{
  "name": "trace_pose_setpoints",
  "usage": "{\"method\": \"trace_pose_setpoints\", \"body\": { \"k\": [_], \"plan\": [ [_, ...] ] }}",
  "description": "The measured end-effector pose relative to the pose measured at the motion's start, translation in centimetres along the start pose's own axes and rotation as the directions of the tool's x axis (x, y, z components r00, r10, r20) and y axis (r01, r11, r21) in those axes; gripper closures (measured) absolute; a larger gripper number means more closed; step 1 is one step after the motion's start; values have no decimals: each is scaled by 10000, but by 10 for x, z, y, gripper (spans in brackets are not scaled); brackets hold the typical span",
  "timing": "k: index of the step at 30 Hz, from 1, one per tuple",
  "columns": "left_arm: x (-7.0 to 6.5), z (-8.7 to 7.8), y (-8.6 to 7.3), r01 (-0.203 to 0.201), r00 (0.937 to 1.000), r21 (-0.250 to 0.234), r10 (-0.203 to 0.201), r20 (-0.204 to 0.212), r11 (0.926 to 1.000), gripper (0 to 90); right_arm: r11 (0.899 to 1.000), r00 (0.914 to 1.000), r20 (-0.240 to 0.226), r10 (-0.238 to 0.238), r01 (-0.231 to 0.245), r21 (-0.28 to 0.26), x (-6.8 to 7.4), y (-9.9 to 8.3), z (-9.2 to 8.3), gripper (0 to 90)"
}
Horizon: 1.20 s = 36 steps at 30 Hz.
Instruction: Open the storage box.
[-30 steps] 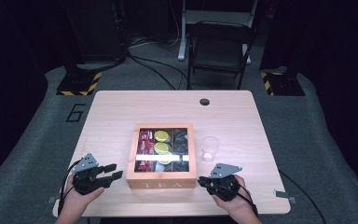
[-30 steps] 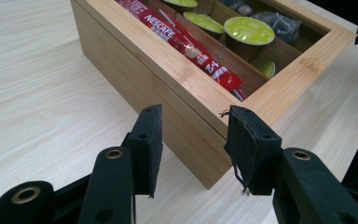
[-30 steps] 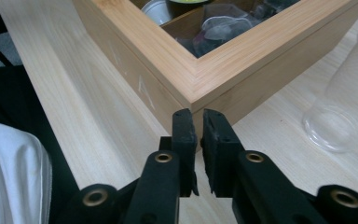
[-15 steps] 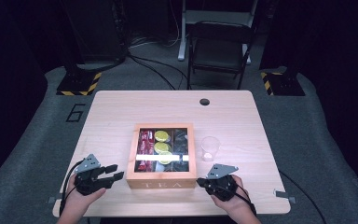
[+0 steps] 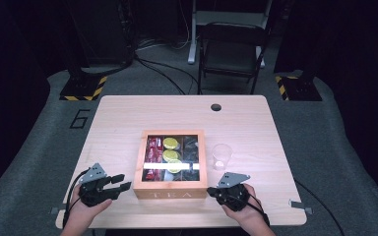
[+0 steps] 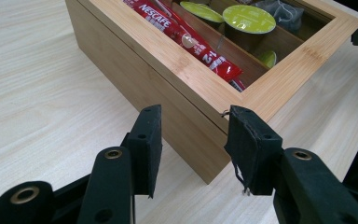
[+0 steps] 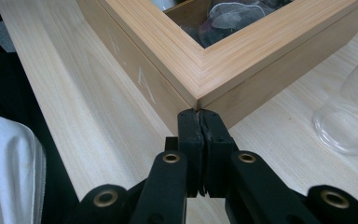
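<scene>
Tea box (image 5: pixel 170 189) is being approached on the worktop (image 5: pixel 128 118), its near corner just ahead of the clenched, empty jaws of the right gripper (image 7: pixel 199 122) and another corner beyond the released left gripper (image 6: pixel 193 140), so it risks being shoved toward the plastic cup (image 5: pixel 221 156) nearby.

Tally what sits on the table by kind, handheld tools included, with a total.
Wooden tea box: 1
Clear plastic cup: 1
Handheld tools: 2, the left tool and the right tool
Total: 4
</scene>
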<state>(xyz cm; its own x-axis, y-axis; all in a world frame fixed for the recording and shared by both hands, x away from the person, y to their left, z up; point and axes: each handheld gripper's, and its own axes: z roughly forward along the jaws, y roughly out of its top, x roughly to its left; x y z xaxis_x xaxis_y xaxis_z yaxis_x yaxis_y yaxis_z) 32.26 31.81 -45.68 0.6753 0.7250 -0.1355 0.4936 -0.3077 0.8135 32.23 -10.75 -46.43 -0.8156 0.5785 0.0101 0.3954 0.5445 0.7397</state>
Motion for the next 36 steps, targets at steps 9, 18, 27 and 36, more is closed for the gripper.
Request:
{"method": "trace_pose_setpoints", "body": {
  "k": [9, 18, 27, 36],
  "plan": [
    [0, -1, -1, -103, 9999, 73, 103, -10, 9999, 551, 10000, 10000, -27, 51, -51, 40, 0, 1, 0, 878],
    [0, -4, -3, 99, 9999, -82, -100, -98, 9999, 551, 9852, 9948, -696, 741, -838, -1493, -5, 8, -17, 899],
    [-2, -3, -5, 66, 9999, 20, -66, -116, 10000, 551, 9990, 9991, -260, 338, -346, -296, -9, 4, -10, 861],
    [-2, -6, -6, 79, 9999, 85, -78, -87, 9999, 551, 9997, 9999, -150, -61, 65, 238, -4, 3, 0, 876]
  ]
}}
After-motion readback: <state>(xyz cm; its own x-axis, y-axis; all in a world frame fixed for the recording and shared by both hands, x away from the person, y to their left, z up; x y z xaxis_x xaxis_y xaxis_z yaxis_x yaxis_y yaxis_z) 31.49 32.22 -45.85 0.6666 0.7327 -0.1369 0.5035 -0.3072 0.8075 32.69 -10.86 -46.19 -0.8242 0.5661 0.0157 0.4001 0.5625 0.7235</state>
